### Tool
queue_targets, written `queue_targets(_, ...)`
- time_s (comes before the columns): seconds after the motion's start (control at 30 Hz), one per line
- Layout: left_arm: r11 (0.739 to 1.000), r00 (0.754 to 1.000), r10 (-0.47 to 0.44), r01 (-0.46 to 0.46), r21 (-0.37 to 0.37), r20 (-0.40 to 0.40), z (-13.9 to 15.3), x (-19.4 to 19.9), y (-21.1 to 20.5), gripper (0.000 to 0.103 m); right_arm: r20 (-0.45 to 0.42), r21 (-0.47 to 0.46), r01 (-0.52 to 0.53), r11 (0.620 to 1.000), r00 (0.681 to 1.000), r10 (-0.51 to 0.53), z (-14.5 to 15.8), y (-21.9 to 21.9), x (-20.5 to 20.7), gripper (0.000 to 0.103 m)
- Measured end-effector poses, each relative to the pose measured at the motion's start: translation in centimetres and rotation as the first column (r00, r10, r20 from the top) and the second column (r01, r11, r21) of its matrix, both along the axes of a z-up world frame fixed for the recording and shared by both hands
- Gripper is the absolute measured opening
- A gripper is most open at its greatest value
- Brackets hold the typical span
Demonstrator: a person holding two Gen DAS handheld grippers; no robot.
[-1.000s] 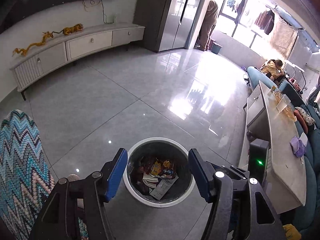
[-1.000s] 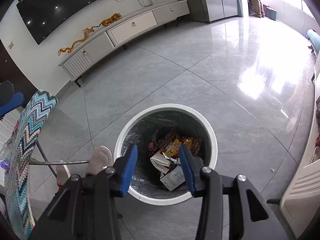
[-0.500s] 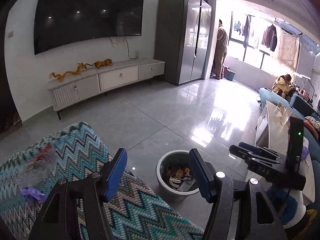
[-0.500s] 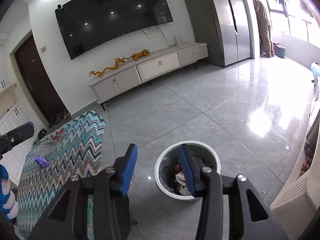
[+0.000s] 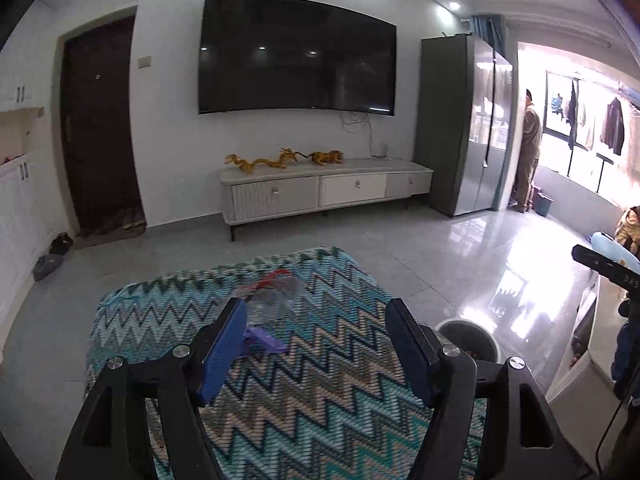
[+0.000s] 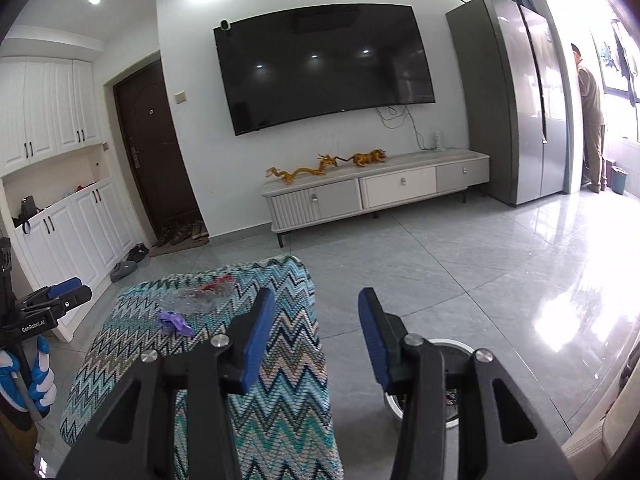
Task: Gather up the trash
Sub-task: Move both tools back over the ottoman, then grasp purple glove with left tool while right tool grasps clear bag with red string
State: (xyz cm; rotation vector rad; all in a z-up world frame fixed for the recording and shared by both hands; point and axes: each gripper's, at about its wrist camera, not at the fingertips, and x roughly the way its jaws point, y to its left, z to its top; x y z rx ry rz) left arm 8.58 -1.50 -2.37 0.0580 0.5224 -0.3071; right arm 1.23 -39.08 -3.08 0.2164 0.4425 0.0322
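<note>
Two pieces of trash lie on the zigzag-patterned table: a crumpled clear plastic wrapper with a red streak, toward the far end, and a small purple scrap just nearer. The trash bin stands on the floor beside the table's right edge, with litter already inside.

The step in hand looks like a reach for the next piece. The left gripper suits it: its jaws have just been opening and stand wide with nothing between them, aimed down at the table with the purple scrap beside its left finger. A low approach that straddles one piece before closing should avoid snagging the cloth.

The right gripper points slightly downward over the table's right edge, jaws partly open and empty.
</note>
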Motion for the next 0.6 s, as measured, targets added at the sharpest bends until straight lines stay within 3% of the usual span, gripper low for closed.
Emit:
queue_targets(0.13,0.994,0.994,0.105,-0.106,-0.004,-0.036,-1.6,1.8,5.2,0.071,0.004,0.000,-0.062,0.998,0.998,0.062,0.0,2.3,2.2,0.042)
queue_targets(0.27,0.989,0.982,0.145,-0.147,-0.002,-0.122,-5.5,4.3,6.9,0.074,-0.034,0.011,-0.116,0.993,0.993,0.117,-1.8,4.0,5.6,0.042)
queue_targets(0.4,0.994,0.973,0.106,-0.105,0.013,-0.204,-9.8,7.1,6.0,0.075,-0.109,0.008,-0.174,0.985,0.979,0.173,-4.7,5.9,9.6,0.043)
queue_targets(0.6,1.000,0.973,0.022,-0.018,0.017,-0.230,-12.7,12.0,3.5,0.086,-0.195,0.006,-0.245,0.969,0.951,0.242,-7.9,8.8,16.2,0.043)
